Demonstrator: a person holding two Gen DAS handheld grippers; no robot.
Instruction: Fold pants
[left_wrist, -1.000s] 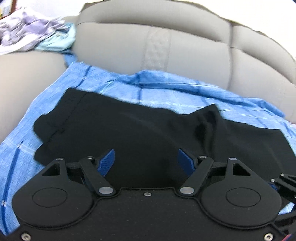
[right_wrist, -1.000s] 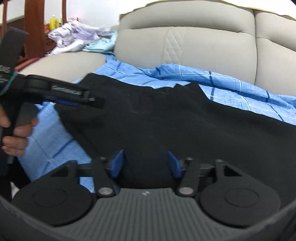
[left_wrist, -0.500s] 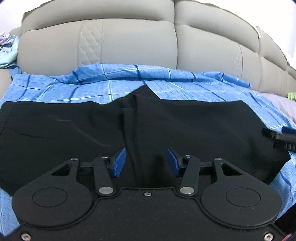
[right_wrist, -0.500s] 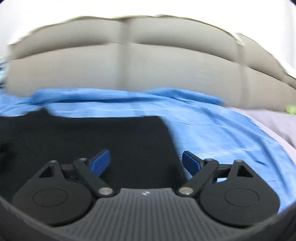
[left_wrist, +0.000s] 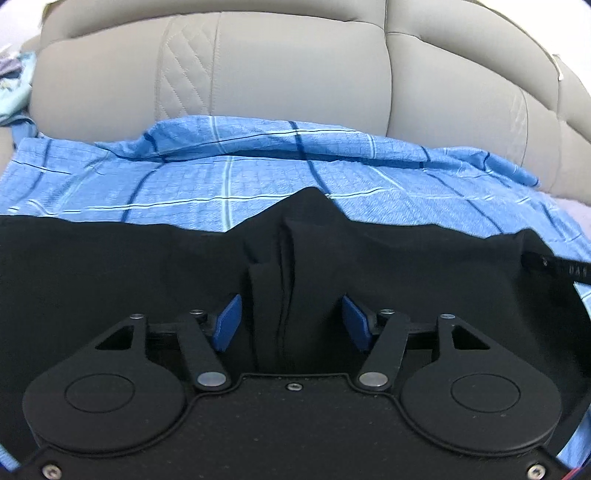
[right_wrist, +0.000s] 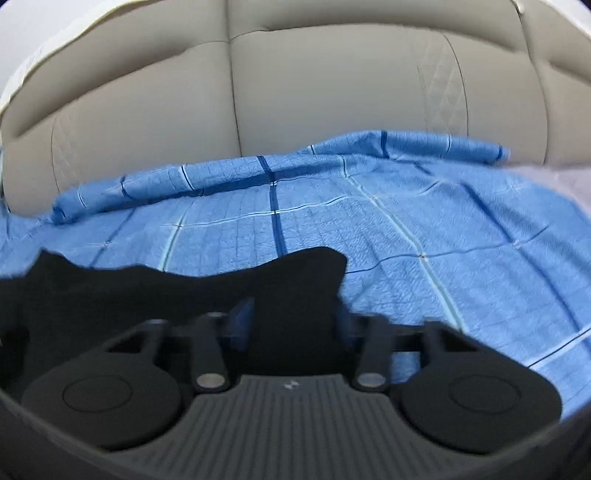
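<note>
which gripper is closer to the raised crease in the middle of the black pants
Left. The left gripper straddles the raised crease, which runs between its jaws. The right gripper sits at the pants' end corner, and its jaws have just been closing there.

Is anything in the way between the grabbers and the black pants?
Nothing visible is. The black pants already lie between the fingers of the left gripper and the right gripper, on the blue sheet.
</note>
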